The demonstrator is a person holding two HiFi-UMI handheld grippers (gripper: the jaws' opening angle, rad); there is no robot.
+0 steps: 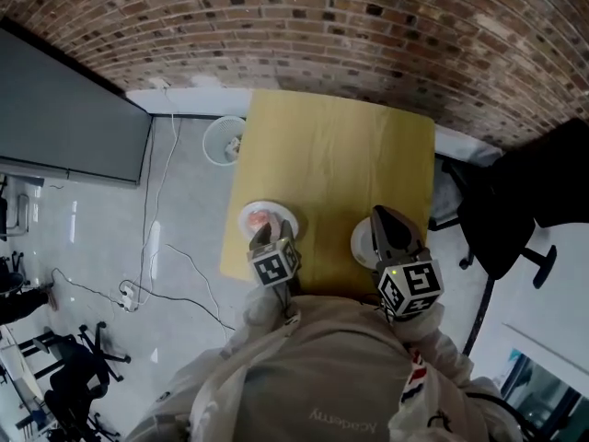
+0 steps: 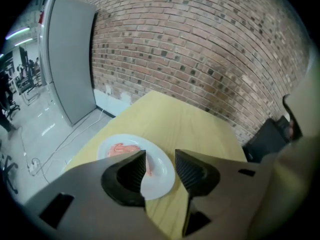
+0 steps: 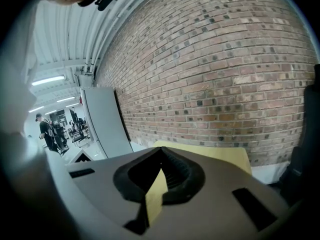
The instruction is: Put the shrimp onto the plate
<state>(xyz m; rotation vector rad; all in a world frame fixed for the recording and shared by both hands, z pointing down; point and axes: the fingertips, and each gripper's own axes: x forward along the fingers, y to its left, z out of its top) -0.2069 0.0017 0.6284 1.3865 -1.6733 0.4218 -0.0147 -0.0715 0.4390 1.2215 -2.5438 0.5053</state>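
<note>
A pink shrimp (image 2: 122, 149) lies on a white plate (image 2: 162, 176) at the near left corner of the yellow table (image 1: 331, 155). In the head view the shrimp (image 1: 262, 219) shows on that plate (image 1: 250, 208) just ahead of my left gripper (image 1: 267, 238). The left gripper (image 2: 160, 154) hangs over the plate's near side, its jaws open with nothing between them. My right gripper (image 1: 385, 221) is over a second white plate (image 1: 361, 245) at the near right. In the right gripper view the right gripper (image 3: 161, 151) points level at the brick wall, jaws shut and empty.
A brick wall (image 1: 368, 26) stands behind the table. To the table's right is a black office chair (image 1: 515, 210). On the floor to the left are a white fan (image 1: 224, 139), cables (image 1: 156, 247) and a grey panel (image 1: 64, 118).
</note>
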